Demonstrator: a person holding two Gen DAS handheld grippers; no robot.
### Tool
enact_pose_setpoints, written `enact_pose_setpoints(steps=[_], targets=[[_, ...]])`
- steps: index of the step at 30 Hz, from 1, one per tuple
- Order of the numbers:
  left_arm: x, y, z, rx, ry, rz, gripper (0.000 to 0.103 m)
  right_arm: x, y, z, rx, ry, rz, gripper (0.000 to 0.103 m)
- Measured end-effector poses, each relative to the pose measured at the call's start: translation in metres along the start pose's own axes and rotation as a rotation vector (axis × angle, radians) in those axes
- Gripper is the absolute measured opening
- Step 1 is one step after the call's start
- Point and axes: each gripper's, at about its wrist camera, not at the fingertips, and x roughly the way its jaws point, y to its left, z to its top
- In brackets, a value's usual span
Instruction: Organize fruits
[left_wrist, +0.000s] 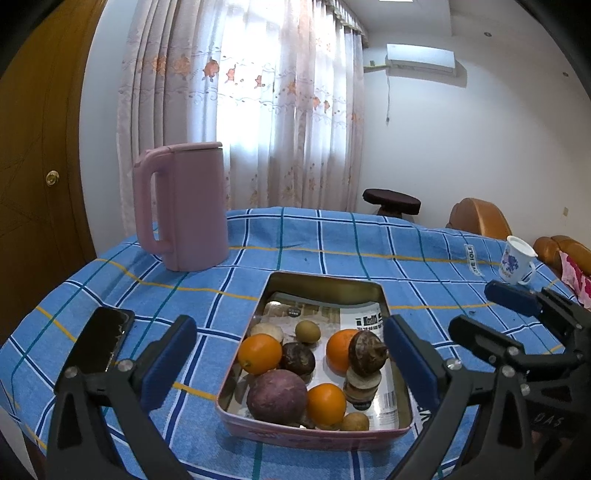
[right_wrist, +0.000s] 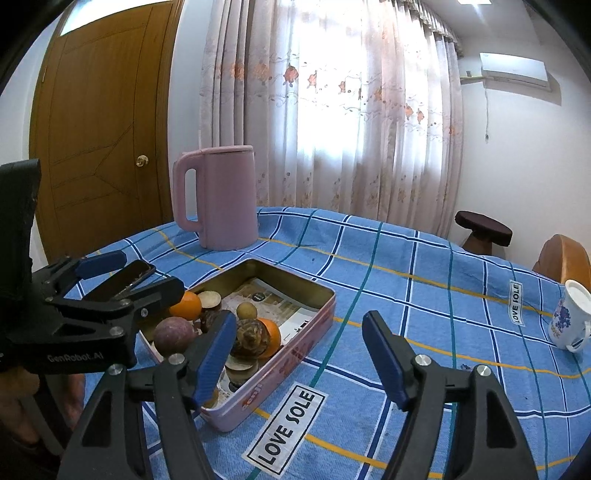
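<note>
one blue checked tablecloth (left_wrist: 332, 240) covers the whole table and carries everything else, which is probably why the loose fruit has been gathered in one container rather than left to roll on the cloth. the pink kettle (left_wrist: 188, 206) stands upright toward the far left, well apart from the work, seemingly parked out of the way. nearer the person sits the open pink tin (left_wrist: 325, 284), lined with printed paper, and all the visible fruit lies inside it: a purple passion fruit (left_wrist: 277, 395) at the near end, three oranges (left_wrist: 259, 352) spread among the darker pieces, and a small brown fruit (left_wrist: 307, 328) further back. the left gripper (left_wrist: 291, 354) hovers over the tin with its jaws wide apart, straddling the fruit and holding nothing, a stance that suggests it is lining up a pick. the right gripper (right_wrist: 299, 354) hangs just beside the tin's right wall, also spread wide and empty. a black phone (left_wrist: 99, 343) lies left of the tin, and a small painted cup (left_wrist: 515, 264) stands far right.
</note>
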Motion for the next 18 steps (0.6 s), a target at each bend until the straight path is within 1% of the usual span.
enact_pose_setpoints(steps=[11, 18], targets=[[-0.0019, 0.0022, 0.0007, -0.013, 0.007, 0.018, 0.103, -0.0068, -0.0037, -0.0011, 0.007, -0.013, -0.009, 0.072], [-0.0032, 0.0015, 0.0002, -0.016, 0.007, 0.014, 0.103, -0.0075, -0.0025, -0.0032, -0.002, -0.01, -0.008, 0.072]])
